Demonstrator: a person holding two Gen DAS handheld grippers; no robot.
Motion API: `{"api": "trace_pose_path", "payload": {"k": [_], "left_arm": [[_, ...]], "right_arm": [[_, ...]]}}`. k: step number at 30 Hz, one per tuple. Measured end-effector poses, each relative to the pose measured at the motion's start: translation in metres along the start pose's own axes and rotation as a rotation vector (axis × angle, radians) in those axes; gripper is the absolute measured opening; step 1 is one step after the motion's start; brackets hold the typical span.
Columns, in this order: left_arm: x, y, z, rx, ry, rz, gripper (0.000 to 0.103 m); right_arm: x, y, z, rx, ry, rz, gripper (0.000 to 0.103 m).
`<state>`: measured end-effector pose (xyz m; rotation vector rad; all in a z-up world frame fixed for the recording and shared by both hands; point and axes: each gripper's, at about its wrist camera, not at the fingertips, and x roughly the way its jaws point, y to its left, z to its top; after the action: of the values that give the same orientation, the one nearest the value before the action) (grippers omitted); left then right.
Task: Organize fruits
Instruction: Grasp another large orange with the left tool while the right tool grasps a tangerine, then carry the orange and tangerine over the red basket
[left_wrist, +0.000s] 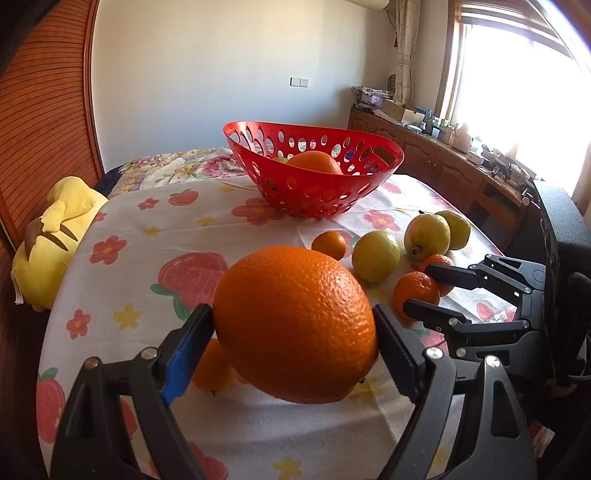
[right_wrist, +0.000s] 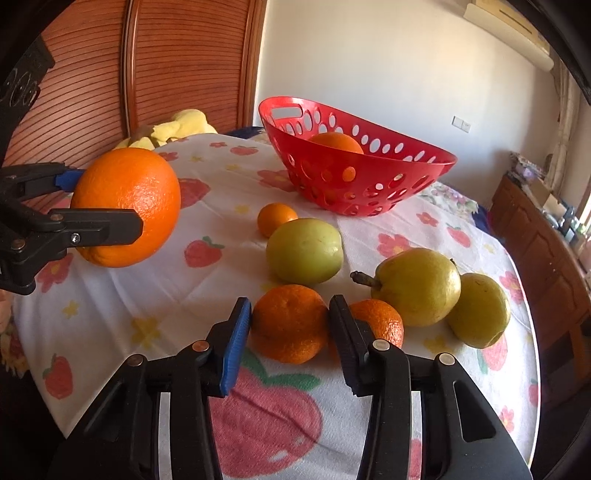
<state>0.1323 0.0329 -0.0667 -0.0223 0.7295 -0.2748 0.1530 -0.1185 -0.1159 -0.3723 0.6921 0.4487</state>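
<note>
Orange, dimpled navel orange (left_wrist: 295, 328) gripped in left claw (left_wrist: 291, 339)

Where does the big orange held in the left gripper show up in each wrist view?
Left wrist: big orange fills the lower centre, between the left gripper's fingers.
Right wrist: at the left edge, lifted off the cloth.
Shared landmark: red basket, behind it in both.

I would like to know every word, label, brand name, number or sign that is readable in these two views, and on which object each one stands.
No readable text: the large orange, the red basket and the tablecloth, printed only with strawberries and flowers, carry none.
Boxes and small items on the wooden cabinet by the window: any print is too small and blurred to read.
Wall switch plate: no marking can be made out.
</note>
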Motion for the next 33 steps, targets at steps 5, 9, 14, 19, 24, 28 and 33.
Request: {"api": "trace_pose_path", "payload": {"k": [5, 9, 14, 19, 24, 28, 33], "left_arm": [[-0.001, 0.005, 0.001, -0.01, -0.002, 0.007, 0.085], [-0.001, 0.008, 0.0, -0.012, 0.0, 0.012, 0.085], [-0.001, 0.009, -0.002, -0.01, 0.002, 0.016, 0.085], [-0.001, 0.009, -0.002, -0.005, -0.001, 0.016, 0.085], [-0.002, 0.008, -0.002, -0.005, -0.005, 0.013, 0.085], [-0.003, 0.006, -0.001, -0.001, -0.006, 0.01, 0.085], [-0.008, 0.005, 0.003, -0.003, -0.024, 0.002, 0.085]], "right_arm": [[-0.002, -0.001, -0.001, 0.011, -0.003, 0.019, 0.043], [-0.004, 0.0, -0.001, 0.027, -0.001, 0.063, 0.043], [-0.007, 0.007, 0.001, 0.042, 0.005, 0.147, 0.043], [-0.005, 0.011, 0.001, 0.045, 0.013, 0.155, 0.044], [0.002, 0.007, -0.003, 0.074, 0.043, 0.173, 0.052], [-0.001, 0.008, -0.003, 0.068, 0.023, 0.156, 0.046], [-0.001, 0.004, -0.003, 0.08, 0.025, 0.163, 0.046]]}}
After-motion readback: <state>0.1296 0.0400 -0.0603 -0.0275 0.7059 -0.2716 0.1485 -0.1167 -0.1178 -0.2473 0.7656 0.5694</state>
